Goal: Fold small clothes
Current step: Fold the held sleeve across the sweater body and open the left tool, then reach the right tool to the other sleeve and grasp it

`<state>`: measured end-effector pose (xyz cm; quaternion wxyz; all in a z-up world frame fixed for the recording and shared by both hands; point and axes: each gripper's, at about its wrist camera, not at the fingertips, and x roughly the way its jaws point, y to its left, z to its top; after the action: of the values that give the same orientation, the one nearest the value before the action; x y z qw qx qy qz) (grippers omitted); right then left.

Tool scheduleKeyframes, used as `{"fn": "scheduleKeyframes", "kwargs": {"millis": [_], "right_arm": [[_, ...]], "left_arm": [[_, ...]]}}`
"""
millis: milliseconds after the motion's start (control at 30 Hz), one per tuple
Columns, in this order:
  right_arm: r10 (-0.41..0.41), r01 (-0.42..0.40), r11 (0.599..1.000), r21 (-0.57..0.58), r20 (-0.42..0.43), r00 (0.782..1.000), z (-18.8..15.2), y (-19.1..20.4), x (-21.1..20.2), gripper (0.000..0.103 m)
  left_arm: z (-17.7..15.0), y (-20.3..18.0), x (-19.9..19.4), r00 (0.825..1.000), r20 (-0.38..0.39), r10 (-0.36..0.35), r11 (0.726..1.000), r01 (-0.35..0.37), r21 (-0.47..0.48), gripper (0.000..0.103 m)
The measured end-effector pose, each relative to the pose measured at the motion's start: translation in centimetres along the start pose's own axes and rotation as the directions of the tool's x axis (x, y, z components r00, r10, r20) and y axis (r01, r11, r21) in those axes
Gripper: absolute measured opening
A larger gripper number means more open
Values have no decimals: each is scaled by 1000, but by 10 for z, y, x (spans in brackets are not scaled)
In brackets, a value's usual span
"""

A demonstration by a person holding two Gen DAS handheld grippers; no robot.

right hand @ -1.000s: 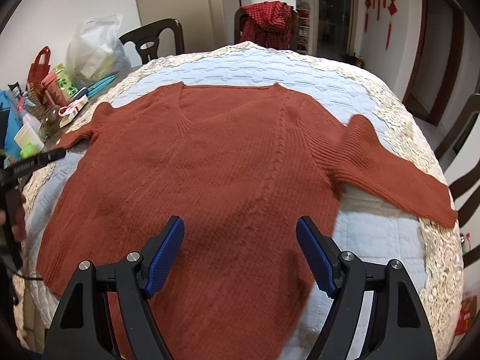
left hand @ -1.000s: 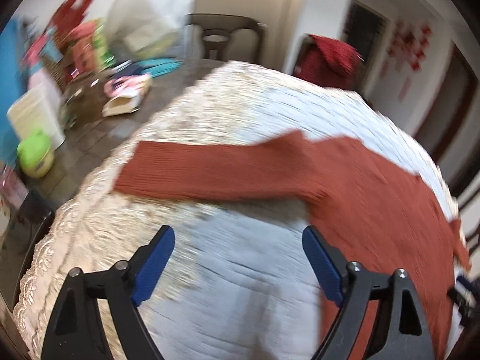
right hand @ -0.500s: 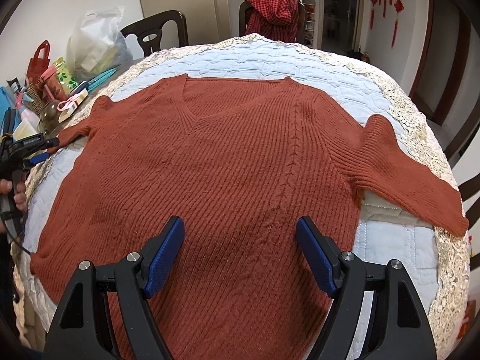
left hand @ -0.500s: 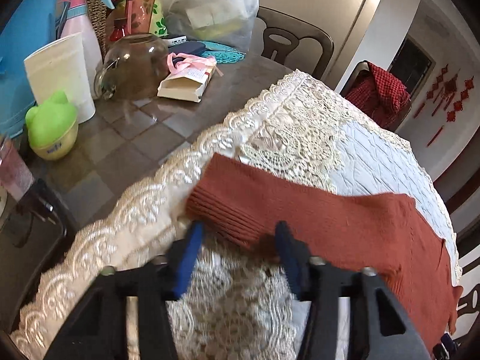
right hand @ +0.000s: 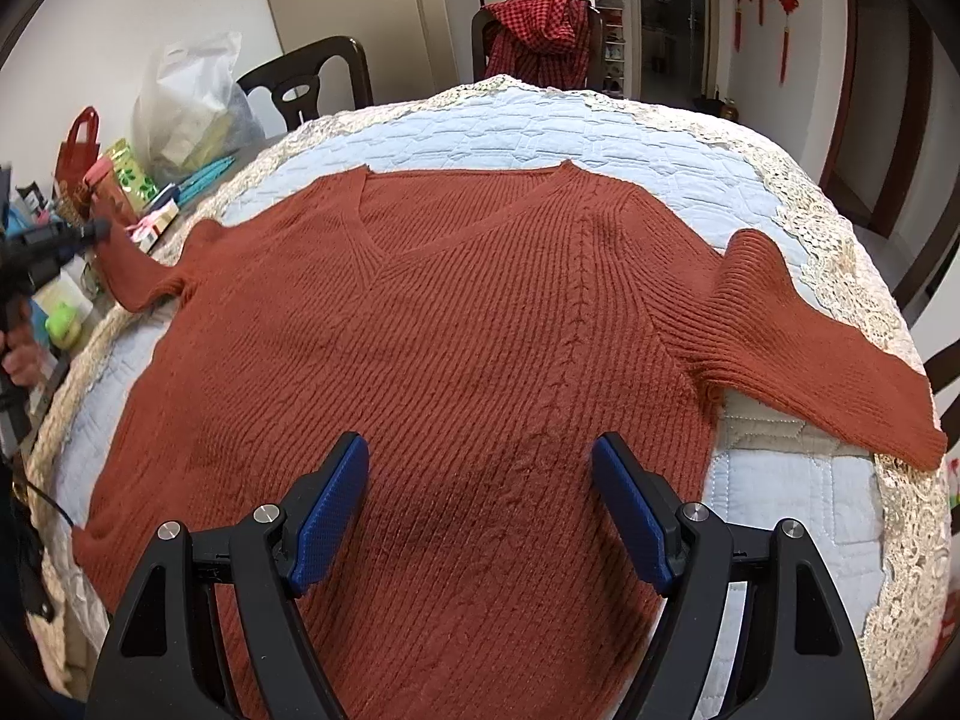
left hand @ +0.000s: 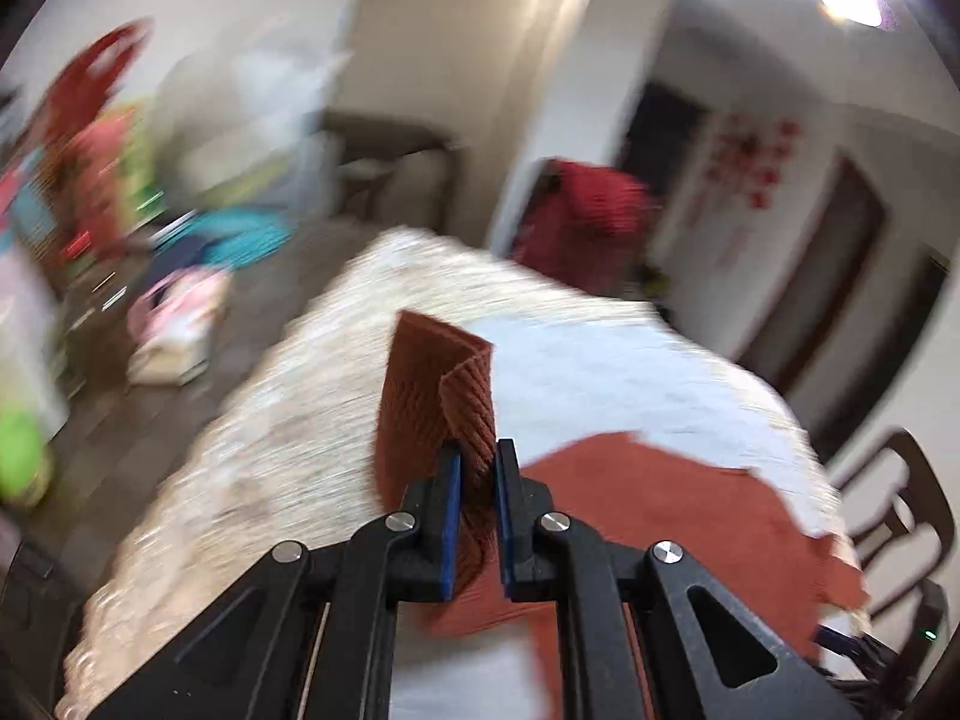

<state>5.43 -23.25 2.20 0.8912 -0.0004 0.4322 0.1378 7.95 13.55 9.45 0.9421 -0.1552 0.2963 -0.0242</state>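
Note:
A rust-red ribbed V-neck sweater (right hand: 456, 324) lies flat, front up, on a quilted cloth with a lace border (right hand: 600, 138). My left gripper (left hand: 478, 456) is shut on the cuff of the sweater's left sleeve (left hand: 438, 384) and holds it lifted off the cloth, pointing up. In the right wrist view the left gripper (right hand: 90, 231) shows at the far left with the sleeve (right hand: 144, 276) raised. My right gripper (right hand: 480, 510) is open and empty above the sweater's lower body. The right sleeve (right hand: 810, 354) lies spread out flat.
A cluttered tabletop left of the cloth holds a white plastic bag (right hand: 186, 108), a red bag (right hand: 78, 150), boxes and a green toy (right hand: 63, 324). Dark wooden chairs (right hand: 312, 84) stand behind; one carries a red checked cloth (right hand: 540, 30).
My left gripper closed on the left sleeve cuff and lifted it off the cloth. My right gripper moved slightly forward over the sweater and stayed open.

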Motion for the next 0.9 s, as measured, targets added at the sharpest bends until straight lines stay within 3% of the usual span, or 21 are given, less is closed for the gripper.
{"fn": "scheduleKeyframes", "kwargs": {"millis": [133,233,367,433,500,567,633,700,767,833,900], "right_arm": [[13,-14,1000,14,14,1000,2,-1,-4,77],[18,-18,999,26,18,1000,3,-3,-6,77],[25,-26,998,53,18,1000,3,-10,-8,77],[38,-39,997,68,16,999,4,-13,-8,77],[51,-52,995,81,19,999,6,-15,-8,77],[70,-71,993,89,23,997,10,-14,-7,77],[96,-98,991,96,25,995,15,-13,-5,77],[130,-132,986,104,26,991,24,-9,0,77],[165,-166,980,110,22,986,37,-4,10,75],[170,-168,979,115,-8,985,49,3,24,54],[194,-189,974,124,-33,980,59,9,40,51]], "left_arm": [[1,-70,18,983,-40,-177,978,181,109,12],[-16,-110,43,953,-137,-270,945,290,151,12],[-45,-133,73,905,-280,-321,915,372,153,16],[-51,-127,75,888,-309,-341,908,396,135,27],[-46,-114,58,894,-265,-360,906,403,131,37],[-37,-95,41,922,-188,-338,922,364,129,44],[-28,-76,34,962,-128,-240,956,257,143,46],[-24,-57,38,985,-122,-120,978,138,158,45],[-25,-38,45,988,-147,-39,986,62,157,43],[-32,-26,56,982,-191,6,988,23,151,42],[-41,-21,65,973,-230,17,988,19,151,42]]}}
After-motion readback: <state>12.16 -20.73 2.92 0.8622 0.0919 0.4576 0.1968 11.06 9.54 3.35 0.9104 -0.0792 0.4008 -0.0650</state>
